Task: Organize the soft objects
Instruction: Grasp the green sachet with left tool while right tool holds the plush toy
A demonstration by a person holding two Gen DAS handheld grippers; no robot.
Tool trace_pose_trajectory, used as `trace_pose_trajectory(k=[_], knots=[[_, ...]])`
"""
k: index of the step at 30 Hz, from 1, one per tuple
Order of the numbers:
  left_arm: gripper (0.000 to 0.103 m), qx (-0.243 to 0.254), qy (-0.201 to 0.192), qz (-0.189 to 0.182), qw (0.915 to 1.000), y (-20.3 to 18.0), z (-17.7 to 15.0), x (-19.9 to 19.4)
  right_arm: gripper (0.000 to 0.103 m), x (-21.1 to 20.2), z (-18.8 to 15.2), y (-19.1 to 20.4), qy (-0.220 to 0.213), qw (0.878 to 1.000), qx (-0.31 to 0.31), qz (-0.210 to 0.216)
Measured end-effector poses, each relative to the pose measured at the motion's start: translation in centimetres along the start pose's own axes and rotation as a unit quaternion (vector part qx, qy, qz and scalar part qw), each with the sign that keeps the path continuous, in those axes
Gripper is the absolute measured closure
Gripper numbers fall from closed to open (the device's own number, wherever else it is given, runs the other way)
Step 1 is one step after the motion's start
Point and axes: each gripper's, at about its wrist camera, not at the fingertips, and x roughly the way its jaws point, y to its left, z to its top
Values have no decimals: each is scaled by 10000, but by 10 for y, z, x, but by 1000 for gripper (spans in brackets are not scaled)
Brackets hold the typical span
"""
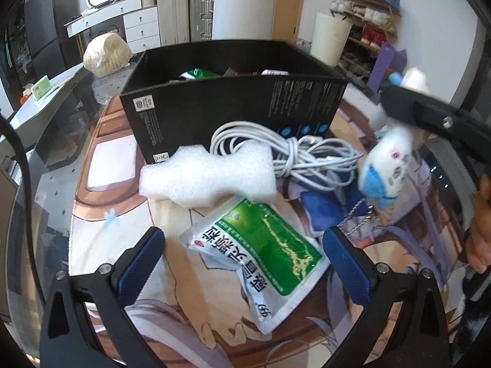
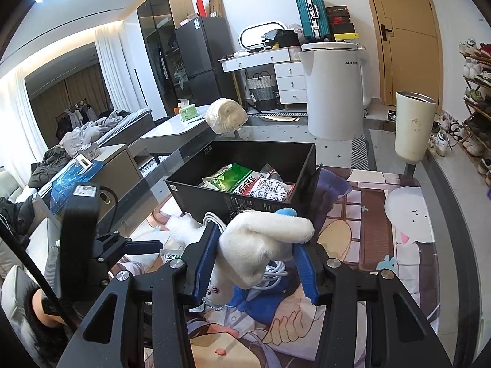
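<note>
My right gripper [image 2: 256, 245] is shut on a white and blue plush toy [image 2: 260, 239] and holds it in the air just in front of the open black box [image 2: 233, 205]. The same toy hangs at the right of the left wrist view [image 1: 385, 165]. My left gripper [image 1: 245, 245] is open and empty, its blue pads [image 1: 141, 263] on either side of a green and white medicine sachet [image 1: 260, 257] lying on the printed mat [image 1: 129, 214]. A white foam piece [image 1: 208, 178] and a coiled white cable [image 1: 294, 150] lie between the sachet and the box [image 1: 233, 107].
The box holds several green and white sachets [image 2: 236, 181]. A white kettle [image 2: 334, 92] and a cream tumbler [image 2: 412, 125] stand behind the box. A bagged cream bundle [image 2: 225, 118] sits at the far left. A shoe rack [image 2: 475, 98] is at the right.
</note>
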Motion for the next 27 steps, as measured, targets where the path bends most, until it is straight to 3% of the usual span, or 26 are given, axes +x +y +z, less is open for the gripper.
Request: trace_pose_trajectory(k=[11,19,27], knots=[[0,-59,22,209,9998,23,-13,-11,55,-1,0,0,1,10000,1,2],[0,-304,56,-154,9994,12,-3,-7,55,-1,0,1,-6,10000,-6,0],[0,-38,134,341,9993,-6,5,7,55,-1,0,1,9,10000,-11,12]])
